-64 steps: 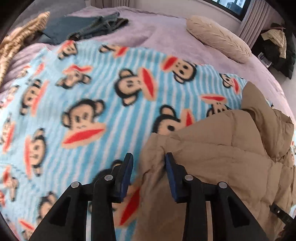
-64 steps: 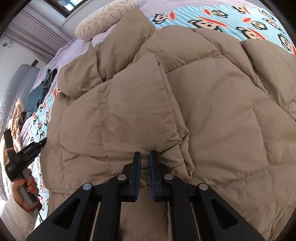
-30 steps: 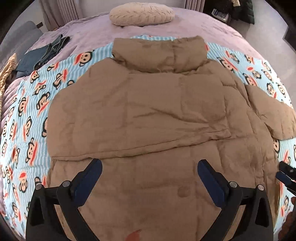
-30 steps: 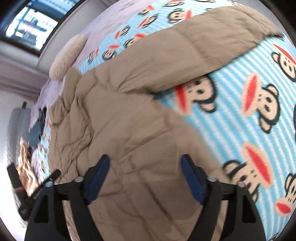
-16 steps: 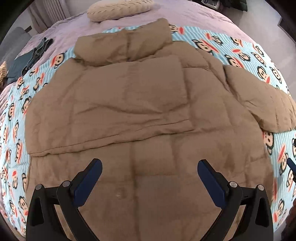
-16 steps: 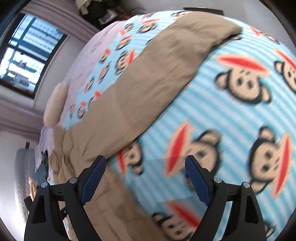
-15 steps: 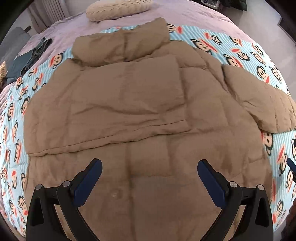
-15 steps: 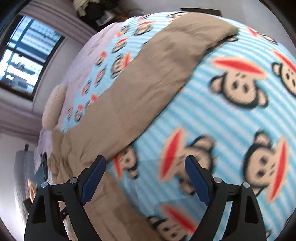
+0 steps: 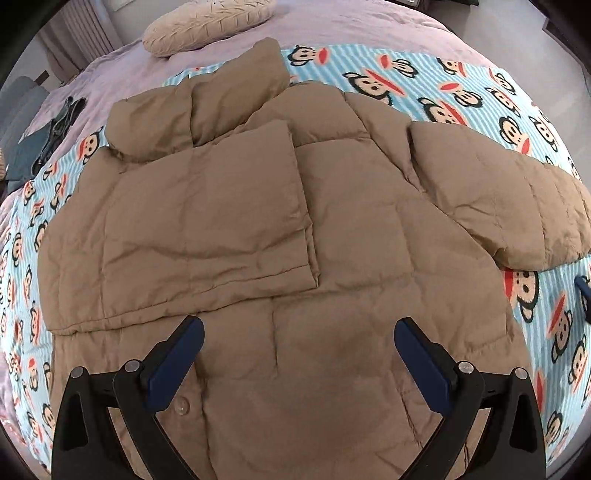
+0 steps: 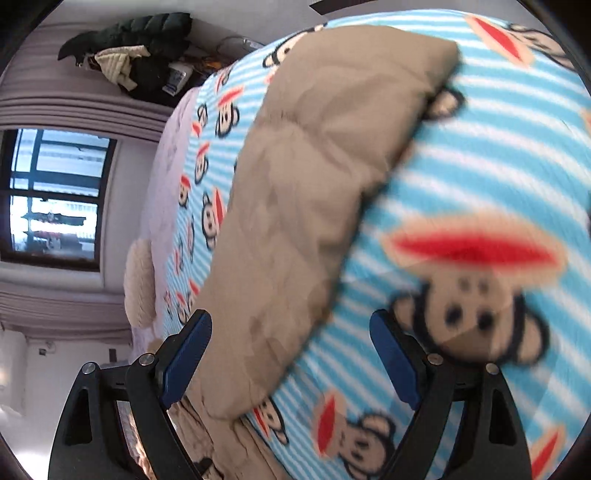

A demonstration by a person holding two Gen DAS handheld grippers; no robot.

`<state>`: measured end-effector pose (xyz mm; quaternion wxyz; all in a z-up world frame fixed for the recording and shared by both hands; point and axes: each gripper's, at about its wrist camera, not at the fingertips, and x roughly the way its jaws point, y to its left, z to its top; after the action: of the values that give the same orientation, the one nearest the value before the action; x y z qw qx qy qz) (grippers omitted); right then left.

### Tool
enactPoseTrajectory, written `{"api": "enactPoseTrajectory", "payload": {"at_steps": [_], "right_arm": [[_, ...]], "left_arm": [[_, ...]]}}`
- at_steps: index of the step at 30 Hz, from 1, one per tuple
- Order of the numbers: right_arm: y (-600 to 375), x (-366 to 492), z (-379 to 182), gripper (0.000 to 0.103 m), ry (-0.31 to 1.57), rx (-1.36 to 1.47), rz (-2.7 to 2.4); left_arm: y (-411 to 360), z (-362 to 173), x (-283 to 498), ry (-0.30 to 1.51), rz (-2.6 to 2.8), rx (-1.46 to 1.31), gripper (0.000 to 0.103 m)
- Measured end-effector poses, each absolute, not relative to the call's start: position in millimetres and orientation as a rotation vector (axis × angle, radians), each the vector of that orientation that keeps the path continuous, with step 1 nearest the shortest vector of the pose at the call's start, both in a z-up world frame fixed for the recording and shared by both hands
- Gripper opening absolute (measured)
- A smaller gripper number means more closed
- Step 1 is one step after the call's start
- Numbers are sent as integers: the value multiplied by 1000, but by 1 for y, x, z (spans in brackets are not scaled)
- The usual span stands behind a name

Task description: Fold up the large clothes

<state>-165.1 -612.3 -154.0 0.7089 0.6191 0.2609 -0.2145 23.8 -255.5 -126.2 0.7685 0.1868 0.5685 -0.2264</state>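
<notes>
Tan puffer jacket (image 9: 332,280) is spread flat on a monkey-print blanket (image 9: 480,96), with both grippers held wide apart and empty.

At the far left, dark folded clothes (image 9: 48,136) are seen on the lilac bedspread (image 9: 351,26); a cream pillow (image 9: 207,22) lies beyond the collar. One sleeve (image 9: 207,225) is folded across the jacket's body. The left gripper (image 9: 298,347) is held above the hem, jaws released. The other sleeve (image 10: 325,177) is stretched out over the blanket, and the right gripper (image 10: 290,341) is poised over it, jaws likewise spread, nothing grasped.
</notes>
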Motion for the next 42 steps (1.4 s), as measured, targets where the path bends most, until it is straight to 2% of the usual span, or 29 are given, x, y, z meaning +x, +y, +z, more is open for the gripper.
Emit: {"api": "enactPoseTrajectory", "payload": {"at_steps": [7,8,9,11,12,13,18,24,33,38,42], "right_arm": [[-644,-149,-163,90,463,1445,-461],[-646,-148,-164,89,446,1470,-457],[-649,-148,-166,84,434,1497,-447],[-652,-144,-175,49,421,1582,-398],[-652,-141,-180,14,427,1622,-385],[-654,-140,-183,7,415,1646,-372],[-642,-131,-161,7,393,1561,-305],[-617,-97,-108,7,406,1389,-153],[-490,-2,-38,7,597,966,63],[-397,49,-44,7,739,739,132],[-330,84,-83,7,883,662,164]], "left_arm": [[-258,-128,27,1243,-468,409,103],[-259,-128,27,1241,-466,412,103],[-259,-128,27,1238,-464,416,103],[-259,-126,27,1234,-462,420,103],[-258,-126,28,1233,-463,419,103],[-258,-125,28,1233,-464,416,103],[-253,-117,32,1222,-471,402,103],[-239,-110,41,1206,-481,377,103],[-188,-95,77,1170,-464,249,103],[-147,-90,99,1125,-416,210,103],[-118,-94,113,1121,-389,188,103]]}}
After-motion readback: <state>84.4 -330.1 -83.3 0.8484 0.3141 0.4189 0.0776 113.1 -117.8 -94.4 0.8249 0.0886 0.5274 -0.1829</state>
